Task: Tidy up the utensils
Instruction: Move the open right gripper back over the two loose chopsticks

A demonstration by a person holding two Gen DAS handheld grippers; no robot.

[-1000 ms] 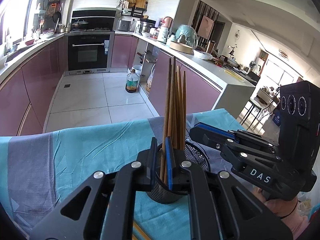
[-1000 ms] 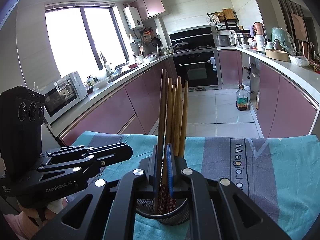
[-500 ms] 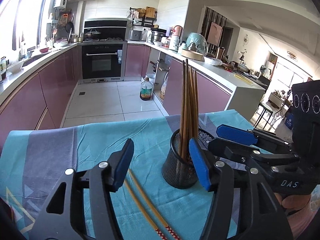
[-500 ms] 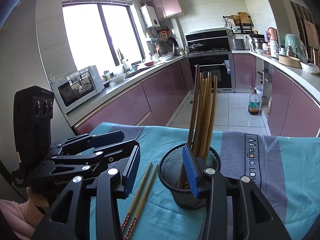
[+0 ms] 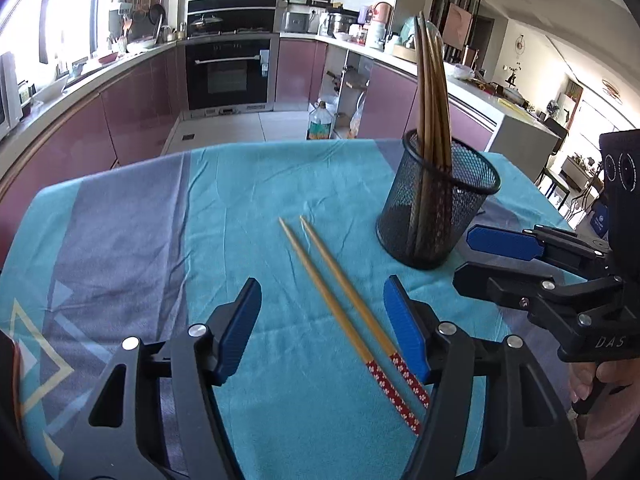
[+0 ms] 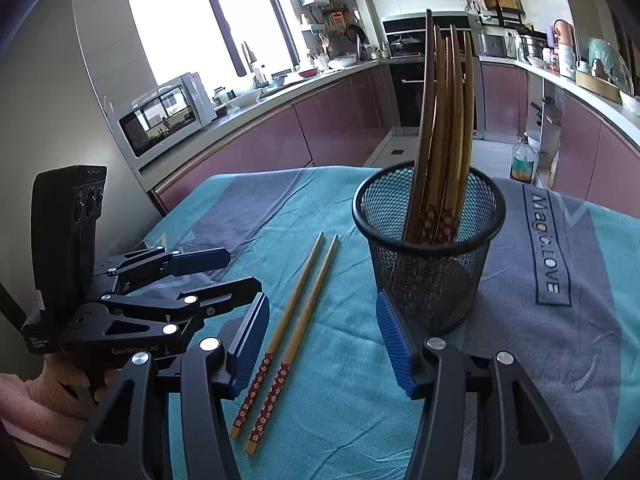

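A black mesh cup point(image 5: 438, 206) stands on the teal cloth and holds several wooden chopsticks point(image 5: 430, 80) upright; it also shows in the right wrist view point(image 6: 430, 256). Two loose chopsticks point(image 5: 348, 316) with red patterned ends lie side by side on the cloth left of the cup, also seen in the right wrist view point(image 6: 288, 332). My left gripper point(image 5: 322, 324) is open and empty, low over the loose pair. My right gripper point(image 6: 322, 336) is open and empty, just in front of the cup and the pair.
The table is covered by a teal and grey cloth point(image 5: 140, 240) with printed lettering point(image 6: 550, 248). Beyond its far edge are purple kitchen cabinets, an oven point(image 5: 230, 72) and a microwave point(image 6: 164, 120). The right gripper shows at the right of the left wrist view point(image 5: 560, 280).
Both grippers opened, letting go of the chopsticks now standing in the cup, and pulled back and down. The loose pair on the cloth has come into view.
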